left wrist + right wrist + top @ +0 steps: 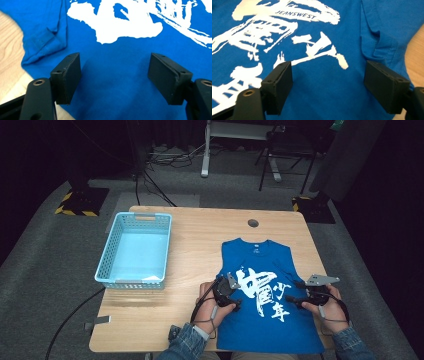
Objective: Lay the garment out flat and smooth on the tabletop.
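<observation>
Toward the near right corner of the tabletop (190, 227) your blue shirt (267, 265) lies flat, front up, collar pointing to the far edge and hem hanging just past the near edge. You hold the left tongs (231, 296) over its left side, about level with the white print (262, 292), and the right tongs (296, 296) over its right side. Both stand wide open with nothing between the jaws; the gripper views show bare cloth under each pair, with the pads not pressing on it.

Expect the shirt to be light, limp and thin. It will not hold any shape: lift one spot and the rest will sag and drag, and a pinch in the middle of the panel will likely gather both layers. It should not slip much on the wood, and nothing about it is fragile, so firm pressure is safe.

Your best holds look like the hemmed edges. In the left gripper view the armhole seam (43, 41) is folded over just beyond the left jaw, near the bare wood; in the right gripper view the matching seam (378, 41) puckers beside the right jaw. Those doubled edges give the pads something thick to bite. Take both sides at matching points, so the cloth stays spread between your hands rather than bunching.

The pale blue basket (107, 257) sits at the far left corner, well apart from the shirt.
</observation>
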{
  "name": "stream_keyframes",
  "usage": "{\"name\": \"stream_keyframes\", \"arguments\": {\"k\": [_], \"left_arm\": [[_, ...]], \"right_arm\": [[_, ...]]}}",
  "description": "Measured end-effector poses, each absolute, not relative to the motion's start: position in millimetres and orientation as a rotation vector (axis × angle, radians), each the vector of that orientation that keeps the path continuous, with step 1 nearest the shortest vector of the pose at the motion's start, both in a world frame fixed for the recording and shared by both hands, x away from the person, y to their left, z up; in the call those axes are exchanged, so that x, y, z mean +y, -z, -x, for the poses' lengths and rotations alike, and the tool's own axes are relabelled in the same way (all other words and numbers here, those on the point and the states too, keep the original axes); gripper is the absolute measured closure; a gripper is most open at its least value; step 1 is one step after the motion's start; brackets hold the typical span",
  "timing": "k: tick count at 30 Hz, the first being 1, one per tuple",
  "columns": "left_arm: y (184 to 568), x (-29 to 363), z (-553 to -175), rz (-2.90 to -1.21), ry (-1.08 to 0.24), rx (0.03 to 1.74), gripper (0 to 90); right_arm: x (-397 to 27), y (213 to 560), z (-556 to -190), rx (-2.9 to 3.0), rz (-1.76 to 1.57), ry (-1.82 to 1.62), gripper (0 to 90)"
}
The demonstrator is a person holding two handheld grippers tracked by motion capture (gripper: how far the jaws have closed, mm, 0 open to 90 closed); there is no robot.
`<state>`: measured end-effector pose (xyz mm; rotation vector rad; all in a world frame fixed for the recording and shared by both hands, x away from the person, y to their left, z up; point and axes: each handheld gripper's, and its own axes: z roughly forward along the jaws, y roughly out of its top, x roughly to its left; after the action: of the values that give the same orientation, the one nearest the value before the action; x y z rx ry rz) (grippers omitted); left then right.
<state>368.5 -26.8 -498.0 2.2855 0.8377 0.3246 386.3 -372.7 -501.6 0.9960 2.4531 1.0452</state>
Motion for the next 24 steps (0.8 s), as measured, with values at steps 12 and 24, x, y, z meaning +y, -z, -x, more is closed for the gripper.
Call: {"name": "stream_keyframes", "arguments": {"k": [12,24], "left_arm": [[481,-25,-324,-2.316,-0.205,0.812,32.4],[463,-21,-369,-2.192,-0.436,0.859,27.2]], "right_arm": [[-376,495,-334,2.448,-0.940,-1.002,25.9],[-386,490,-335,2.325,-1.017,-1.112,22.8]]}}
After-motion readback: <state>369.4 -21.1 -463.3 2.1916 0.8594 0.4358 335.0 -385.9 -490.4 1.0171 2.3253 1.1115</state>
